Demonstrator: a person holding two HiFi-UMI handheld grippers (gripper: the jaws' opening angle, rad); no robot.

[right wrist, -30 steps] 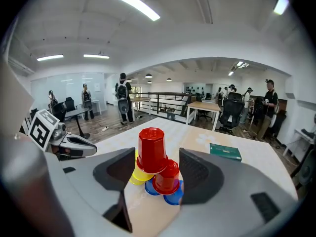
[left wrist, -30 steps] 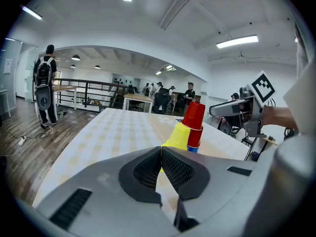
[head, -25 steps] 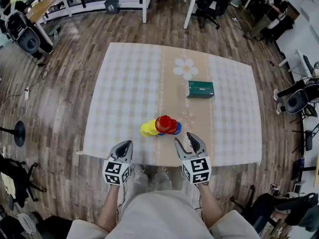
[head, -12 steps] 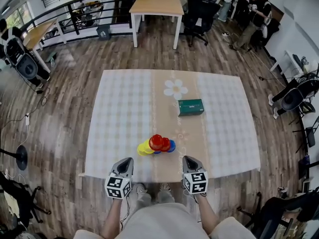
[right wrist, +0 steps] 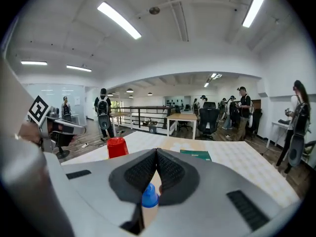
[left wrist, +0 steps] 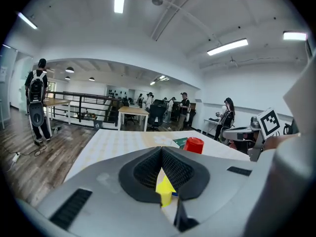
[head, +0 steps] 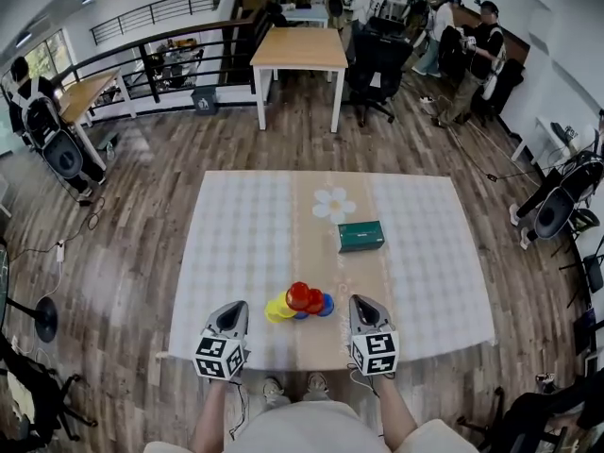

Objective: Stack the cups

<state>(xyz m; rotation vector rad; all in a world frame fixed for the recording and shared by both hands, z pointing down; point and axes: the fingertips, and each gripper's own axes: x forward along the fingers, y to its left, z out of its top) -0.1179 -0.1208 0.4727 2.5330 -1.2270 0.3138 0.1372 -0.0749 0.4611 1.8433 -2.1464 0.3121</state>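
Left grey two-jaw claw (head: pixel 234 308) and right grey two-jaw claw (head: pixel 362 302), each bearing a square-marker cube, held level, side by side and well apart, tips pointing forward. Both pairs of jaws meet at the tips, empty. Left forearm (head: pixel 212 411) and right forearm (head: pixel 391 410) run back towards the body.

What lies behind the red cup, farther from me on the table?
A green box lies beyond the red cup, apart from it, rightward. The cup hides the spot just behind its base.
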